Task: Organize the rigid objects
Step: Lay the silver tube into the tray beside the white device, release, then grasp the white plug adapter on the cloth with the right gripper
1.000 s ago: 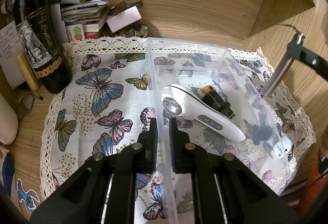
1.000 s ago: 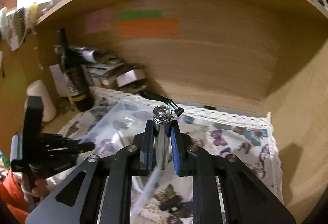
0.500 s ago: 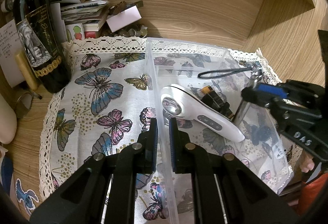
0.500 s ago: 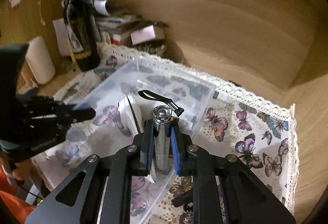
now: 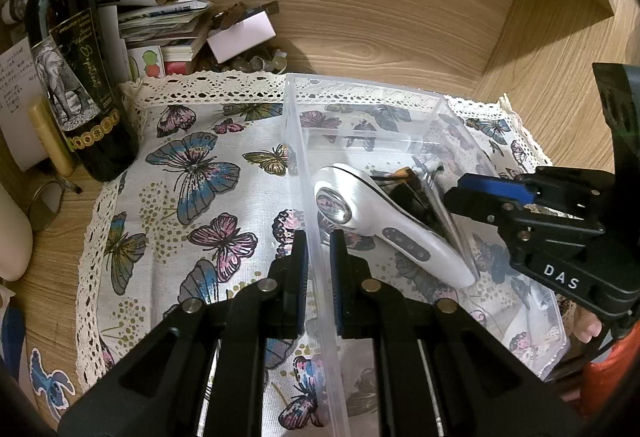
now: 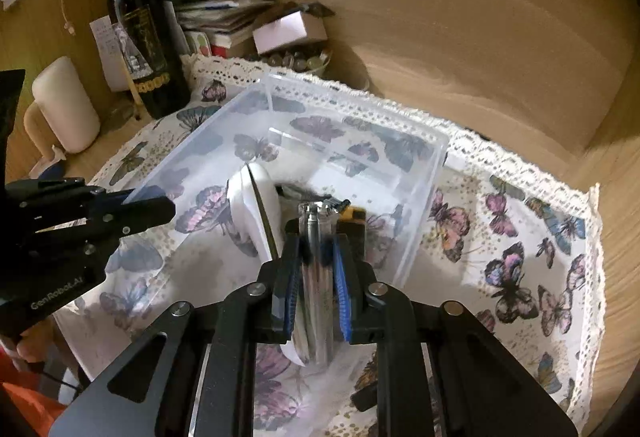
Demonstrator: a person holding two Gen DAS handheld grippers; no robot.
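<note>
Since a second ago, the metal flashlight has been carried down from above the shelf into the clear bin, beside the white handheld device. It appears blurred and loosened between the right gripper pads, so release is judged underway. The bin's wall is clamped by the left gripper.

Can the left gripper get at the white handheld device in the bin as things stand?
Probably not: the left gripper is shut on the clear bin's wall, and the right gripper hangs over the white device.
</note>
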